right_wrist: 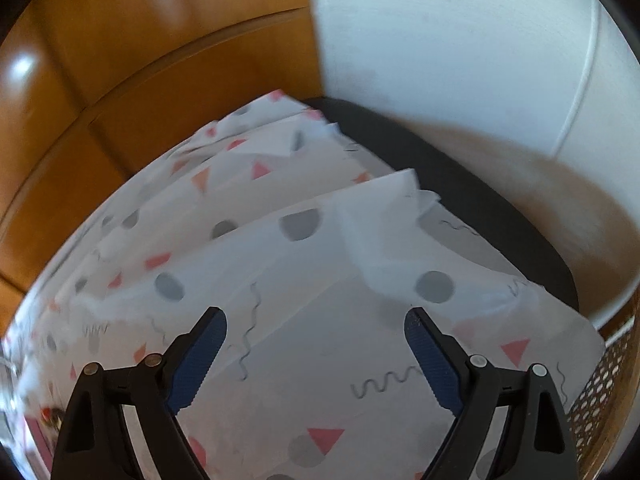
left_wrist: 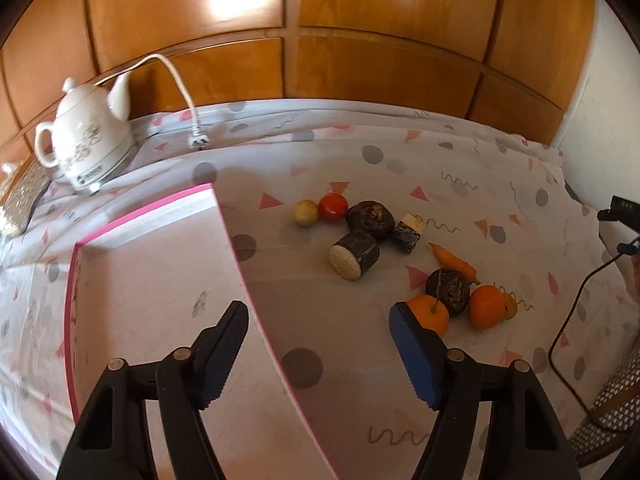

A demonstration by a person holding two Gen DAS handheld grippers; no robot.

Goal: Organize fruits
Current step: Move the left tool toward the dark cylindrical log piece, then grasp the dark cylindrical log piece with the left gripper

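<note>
The left gripper gapes empty astride the pink-edged white tray wall; the round orange fruit sits just right of that tray, touching its right finger; the right gripper spreads empty

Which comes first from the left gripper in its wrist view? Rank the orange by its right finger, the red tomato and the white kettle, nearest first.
From the left gripper:
1. Orange, beside the right finger.
2. Red tomato, mid-table, farther back.
3. White kettle, far left by the wooden panels.
</note>
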